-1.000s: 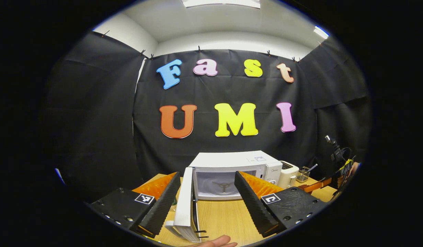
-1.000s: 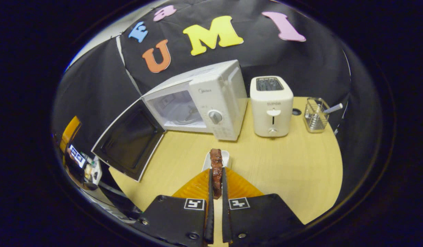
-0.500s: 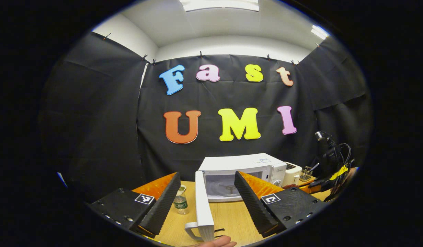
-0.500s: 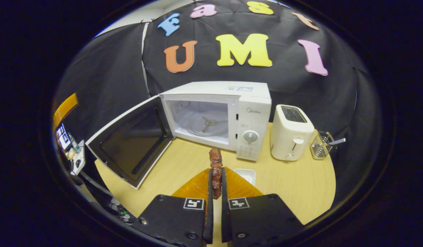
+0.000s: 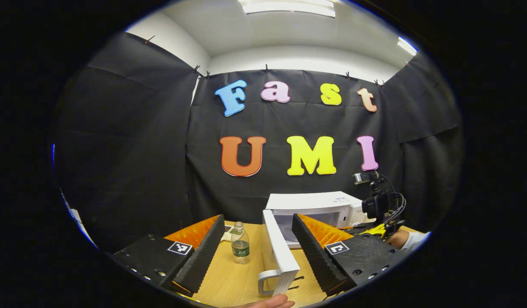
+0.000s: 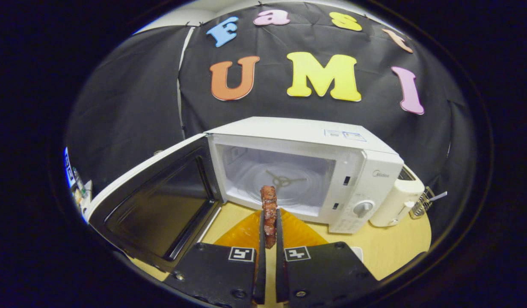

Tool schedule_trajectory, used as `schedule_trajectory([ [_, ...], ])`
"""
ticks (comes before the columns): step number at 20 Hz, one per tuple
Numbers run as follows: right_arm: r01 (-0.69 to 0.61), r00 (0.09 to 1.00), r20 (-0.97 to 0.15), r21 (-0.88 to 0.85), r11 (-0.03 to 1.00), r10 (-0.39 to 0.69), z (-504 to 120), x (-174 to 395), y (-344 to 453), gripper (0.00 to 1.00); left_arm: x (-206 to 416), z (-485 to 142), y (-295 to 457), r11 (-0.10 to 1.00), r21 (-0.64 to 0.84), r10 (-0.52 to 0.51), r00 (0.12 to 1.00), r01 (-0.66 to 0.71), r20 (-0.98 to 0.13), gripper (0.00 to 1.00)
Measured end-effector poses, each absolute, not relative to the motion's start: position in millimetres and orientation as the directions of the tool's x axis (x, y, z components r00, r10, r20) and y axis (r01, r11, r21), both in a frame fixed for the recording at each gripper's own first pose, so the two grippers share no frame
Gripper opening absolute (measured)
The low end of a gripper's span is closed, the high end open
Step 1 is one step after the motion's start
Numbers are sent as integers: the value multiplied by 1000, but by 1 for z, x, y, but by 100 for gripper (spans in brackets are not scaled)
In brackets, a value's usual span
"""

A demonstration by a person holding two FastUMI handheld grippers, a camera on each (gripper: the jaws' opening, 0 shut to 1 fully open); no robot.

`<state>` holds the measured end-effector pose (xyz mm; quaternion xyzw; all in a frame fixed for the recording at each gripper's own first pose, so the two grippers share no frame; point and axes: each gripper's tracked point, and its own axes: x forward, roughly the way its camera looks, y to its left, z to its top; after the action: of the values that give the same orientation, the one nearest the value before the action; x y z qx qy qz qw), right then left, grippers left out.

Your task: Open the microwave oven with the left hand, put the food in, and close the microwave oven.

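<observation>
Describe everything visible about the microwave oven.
The microwave oven is a white box standing on the wooden table against the black cloth wall. Its door, hinged on the left with a dark inner window, is swung wide open. The pale cavity shows a glass turntable over a three-armed hub. A control panel with a round knob sits on the right. A white toaster stands beside it. The right claw holds food before the opening.

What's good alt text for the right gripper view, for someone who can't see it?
The right gripper is shut on a reddish-brown piece of food, held just in front of the open white microwave, whose cavity holds a glass turntable. The microwave door is swung wide to the left, and a white toaster stands at the microwave's right.
</observation>
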<state>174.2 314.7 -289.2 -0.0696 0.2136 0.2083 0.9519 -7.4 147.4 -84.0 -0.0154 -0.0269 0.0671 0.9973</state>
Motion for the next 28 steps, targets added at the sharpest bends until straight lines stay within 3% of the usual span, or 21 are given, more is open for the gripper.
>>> schedule_trajectory([
  [5, -363, 846, -395, 62, 930, 357, -309, 220, 342, 12, -8, -98, 168, 982, -1, 188, 982, -188, 22, 96],
  [9, -309, 841, -368, 275, 910, 397, -322, 247, 361, 13, -1, -103, 176, 979, -31, 200, 980, -199, 11, 96],
  [12, -193, 886, -315, 416, 888, 340, -322, 272, 360, 13, 4, -104, 181, 977, -12, 215, 977, -215, 10, 96],
  [19, -15, 935, -221, 756, 655, 277, -312, 304, 361, 13, 9, -108, 182, 971, 11, 240, 971, -240, -10, 96],
  [27, 113, 945, -260, 828, 549, 198, -351, 341, 378, 13, 13, -113, 183, 968, 16, 250, 968, -250, -15, 96],
  [28, 125, 949, -261, 827, 548, 178, -355, 347, 382, 15, 14, -115, 182, 968, 15, 249, 968, -249, -19, 87],
])
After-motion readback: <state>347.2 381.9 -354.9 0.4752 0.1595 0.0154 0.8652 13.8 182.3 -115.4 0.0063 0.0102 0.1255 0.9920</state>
